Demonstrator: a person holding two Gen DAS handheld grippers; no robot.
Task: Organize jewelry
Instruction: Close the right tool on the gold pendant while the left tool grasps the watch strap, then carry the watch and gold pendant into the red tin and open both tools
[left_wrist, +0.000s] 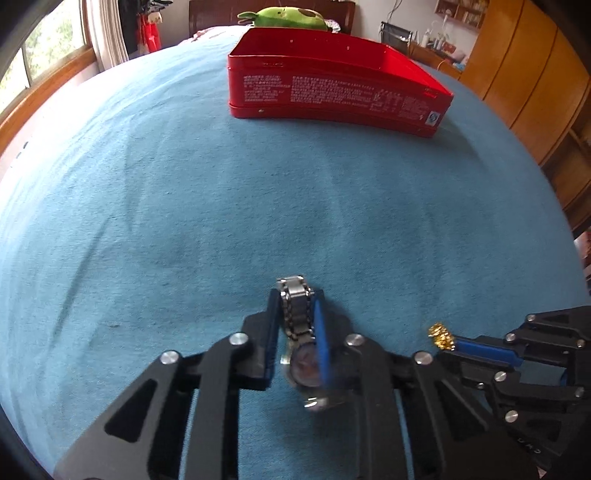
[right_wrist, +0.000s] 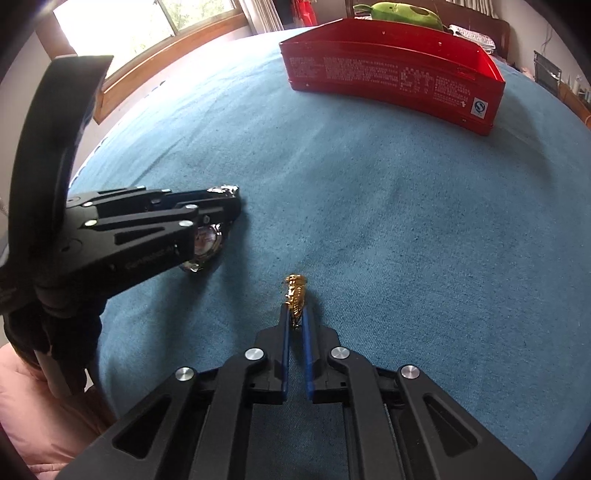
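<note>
My left gripper (left_wrist: 295, 299) is shut on a silver wristwatch (left_wrist: 297, 325); its band stands between the blue pads and its round face hangs below them. In the right wrist view the left gripper (right_wrist: 225, 199) shows at the left with the watch (right_wrist: 205, 240) low over the blue cloth. My right gripper (right_wrist: 295, 314) is shut on a small gold jewelry piece (right_wrist: 294, 295) that sticks out past the fingertips. In the left wrist view the gold piece (left_wrist: 440, 334) shows at the tip of the right gripper (left_wrist: 456, 345). An open red tin box (left_wrist: 332, 88) stands farther back on the bed; it also shows in the right wrist view (right_wrist: 391, 74).
The surface is a blue bedspread (left_wrist: 221, 206). A green plush toy (left_wrist: 288, 16) lies behind the red box. A window with a wooden sill (right_wrist: 147, 48) is at the left, wooden cabinets (left_wrist: 524, 74) at the right. Pink fabric (right_wrist: 37, 424) is at the near left.
</note>
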